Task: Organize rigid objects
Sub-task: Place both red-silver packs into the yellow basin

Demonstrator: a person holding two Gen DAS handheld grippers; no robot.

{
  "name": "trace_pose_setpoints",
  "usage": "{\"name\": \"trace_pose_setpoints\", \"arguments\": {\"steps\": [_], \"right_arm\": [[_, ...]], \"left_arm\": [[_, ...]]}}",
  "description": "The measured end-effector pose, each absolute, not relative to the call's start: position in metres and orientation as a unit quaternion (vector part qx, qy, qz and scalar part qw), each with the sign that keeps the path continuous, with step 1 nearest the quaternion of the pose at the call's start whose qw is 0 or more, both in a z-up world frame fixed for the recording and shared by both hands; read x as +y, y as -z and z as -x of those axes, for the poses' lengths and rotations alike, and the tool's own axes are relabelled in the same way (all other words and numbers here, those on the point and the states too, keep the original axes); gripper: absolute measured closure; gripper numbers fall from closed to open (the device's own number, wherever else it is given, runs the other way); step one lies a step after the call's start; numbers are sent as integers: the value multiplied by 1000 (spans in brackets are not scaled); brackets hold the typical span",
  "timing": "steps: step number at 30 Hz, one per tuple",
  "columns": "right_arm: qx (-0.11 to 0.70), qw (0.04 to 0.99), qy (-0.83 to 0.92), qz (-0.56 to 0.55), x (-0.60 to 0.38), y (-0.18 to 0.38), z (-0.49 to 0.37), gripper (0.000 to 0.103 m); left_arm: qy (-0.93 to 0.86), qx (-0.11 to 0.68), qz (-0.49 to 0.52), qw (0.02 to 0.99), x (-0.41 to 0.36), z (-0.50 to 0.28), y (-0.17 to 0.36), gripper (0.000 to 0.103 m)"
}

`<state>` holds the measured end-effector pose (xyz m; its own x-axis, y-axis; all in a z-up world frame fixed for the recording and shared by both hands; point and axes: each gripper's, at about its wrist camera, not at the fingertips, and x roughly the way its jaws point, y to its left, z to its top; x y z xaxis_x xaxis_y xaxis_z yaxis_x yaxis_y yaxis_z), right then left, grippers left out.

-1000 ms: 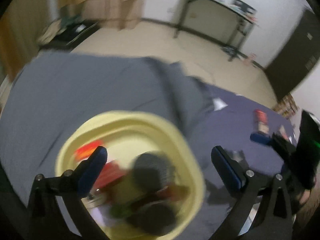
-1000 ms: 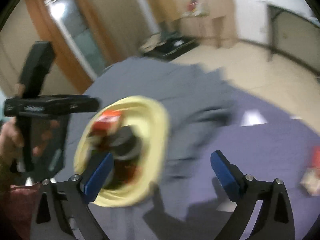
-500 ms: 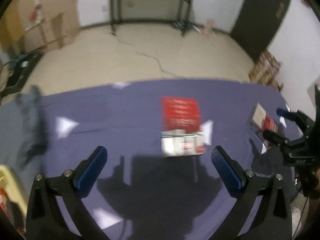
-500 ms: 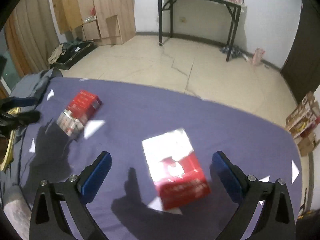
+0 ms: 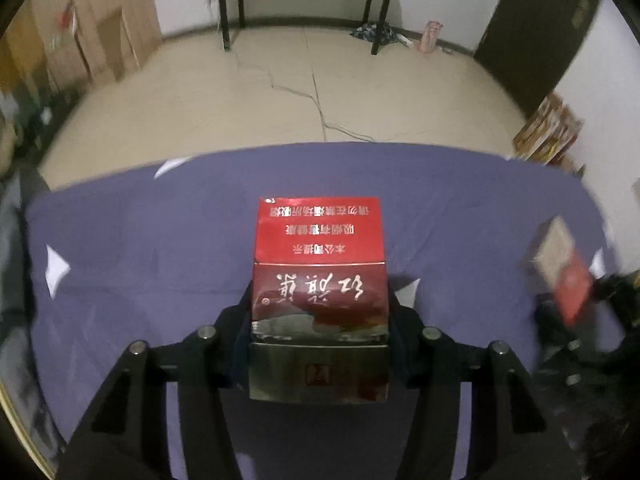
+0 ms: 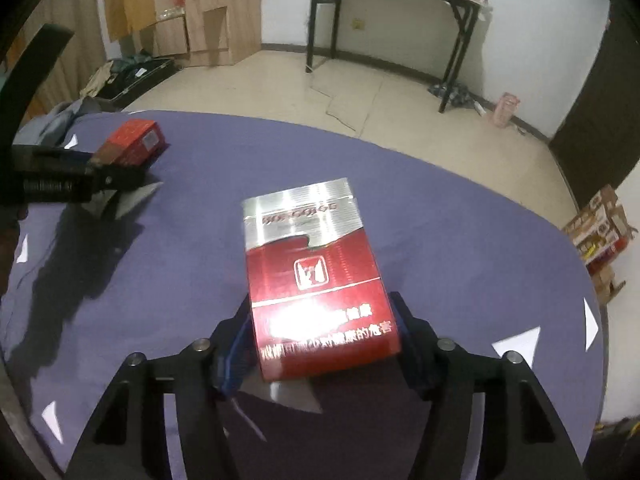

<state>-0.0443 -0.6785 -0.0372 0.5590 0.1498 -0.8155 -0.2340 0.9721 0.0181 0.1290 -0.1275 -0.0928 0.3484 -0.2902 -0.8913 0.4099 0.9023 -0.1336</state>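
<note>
My left gripper [image 5: 320,320] is shut on a red cigarette pack with white script [image 5: 320,276], holding it by its sides over the purple table [image 5: 140,248]. My right gripper [image 6: 322,332] is shut on a red and silver cigarette pack [image 6: 316,276], also over the table [image 6: 460,248]. In the right wrist view the left gripper [image 6: 96,178] shows at far left with its red pack [image 6: 134,146]. In the left wrist view the right gripper's pack [image 5: 564,268] shows blurred at far right.
White paper scraps [image 6: 516,344] lie scattered on the purple cloth. A grey cloth [image 6: 52,124] lies at the table's left end. Beyond the far edge are the tiled floor, a black-legged desk [image 6: 400,12] and cardboard boxes [image 6: 600,232].
Both grippers went from open over the yellow bowl, across to the packs on the table, and have now closed, each on one cigarette pack.
</note>
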Motion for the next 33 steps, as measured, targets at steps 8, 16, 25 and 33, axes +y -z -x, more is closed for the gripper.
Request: {"name": "trace_pose_setpoints", "arguments": {"steps": [8, 16, 25, 33], "right_arm": [[385, 890, -243, 38, -572, -41, 44, 47], [381, 818, -422, 90, -382, -84, 69, 47], [405, 755, -492, 152, -250, -60, 83, 47], [442, 731, -480, 199, -164, -54, 48, 47]], "left_arm": [[199, 444, -17, 874, 20, -95, -16, 47], [49, 437, -16, 898, 250, -24, -38, 47], [-2, 522, 21, 853, 353, 30, 53, 46], [38, 538, 24, 841, 333, 22, 88, 46]]}}
